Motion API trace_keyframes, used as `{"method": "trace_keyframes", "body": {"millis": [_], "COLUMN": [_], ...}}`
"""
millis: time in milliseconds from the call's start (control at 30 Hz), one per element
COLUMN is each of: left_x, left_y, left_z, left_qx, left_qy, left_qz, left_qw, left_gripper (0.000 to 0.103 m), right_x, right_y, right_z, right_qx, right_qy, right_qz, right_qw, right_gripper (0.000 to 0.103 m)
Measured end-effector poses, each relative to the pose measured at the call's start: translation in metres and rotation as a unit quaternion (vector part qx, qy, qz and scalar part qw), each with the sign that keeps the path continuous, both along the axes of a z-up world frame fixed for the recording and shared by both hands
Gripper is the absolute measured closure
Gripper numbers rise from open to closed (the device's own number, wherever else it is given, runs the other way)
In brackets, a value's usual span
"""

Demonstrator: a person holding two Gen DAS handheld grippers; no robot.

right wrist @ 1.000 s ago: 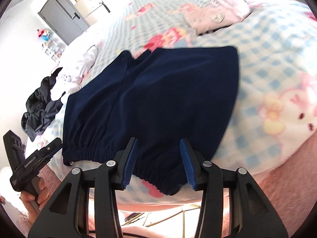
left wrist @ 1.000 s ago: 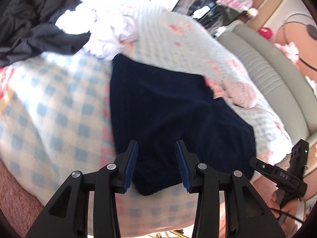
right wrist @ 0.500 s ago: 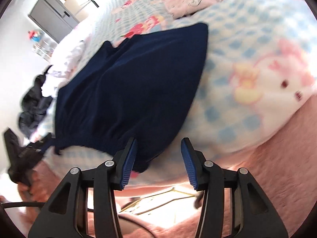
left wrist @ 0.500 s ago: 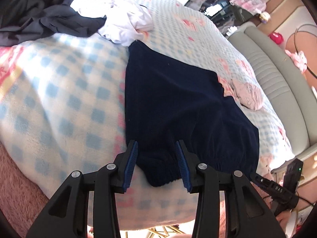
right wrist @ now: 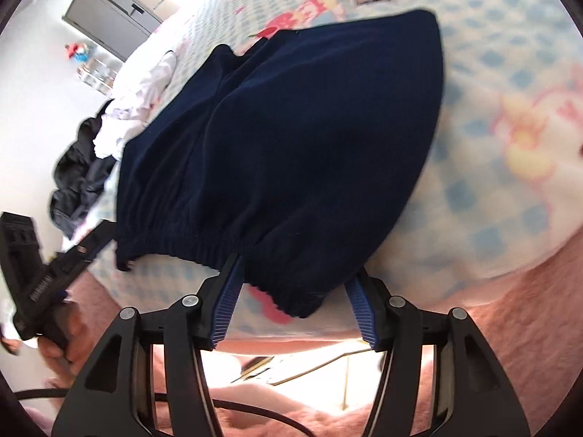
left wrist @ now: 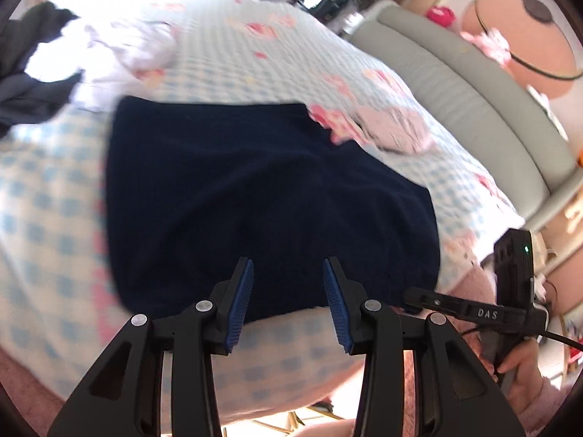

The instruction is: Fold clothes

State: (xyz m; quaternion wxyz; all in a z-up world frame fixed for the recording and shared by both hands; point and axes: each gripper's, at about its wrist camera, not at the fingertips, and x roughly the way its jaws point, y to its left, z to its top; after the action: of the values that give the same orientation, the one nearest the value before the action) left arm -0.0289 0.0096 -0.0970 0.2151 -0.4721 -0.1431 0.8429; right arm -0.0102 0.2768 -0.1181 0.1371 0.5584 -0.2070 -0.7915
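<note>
One pair of navy knit shorts with gathered waistband point(right wrist: 291, 138), flat on blue-checked fleece bedspread point(left wrist: 54, 218) near bed's front edge. Two tongs: left tongs point(left wrist: 288, 273) apart, hovering over waistband; right tongs point(right wrist: 293, 258) opening, waistband corner between, unpressed. Bare blanket either side; one heap of white and black laundry point(left wrist: 73, 58) beyond.

Navy shorts point(right wrist: 291, 138) flat on checked blanket point(right wrist: 492, 182), elastic waistband corner between opening right hand-held gripper point(right wrist: 295, 284) jaws.

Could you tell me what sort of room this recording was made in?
Most likely a bedroom: navy shorts lie on a bed with a checked cartoon blanket, a padded headboard runs along one side, and a clothes pile waits behind.
</note>
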Motion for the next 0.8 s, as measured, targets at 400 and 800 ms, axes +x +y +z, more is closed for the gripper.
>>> {"method": "trace_keyframes", "body": {"millis": [400, 800], "left_x": [-0.022, -0.032], "left_y": [0.012, -0.007], "left_z": [-0.032, -0.033], "left_qx": [0.029, 0.104], "left_qy": [-0.036, -0.031], "left_qz": [-0.007, 0.033], "left_qw": [0.9989, 0.9935], "left_gripper": [0.062, 0.061], "right_x": [-0.023, -0.052], "right_y": [-0.026, -0.131], "right_z": [0.055, 0.047], "right_qx": [0.004, -0.066], "right_qy": [0.123, 0.109], "right_qz": [0.037, 0.165], "right_qw": [0.992, 0.978], "right_gripper": [0.082, 0.082]}}
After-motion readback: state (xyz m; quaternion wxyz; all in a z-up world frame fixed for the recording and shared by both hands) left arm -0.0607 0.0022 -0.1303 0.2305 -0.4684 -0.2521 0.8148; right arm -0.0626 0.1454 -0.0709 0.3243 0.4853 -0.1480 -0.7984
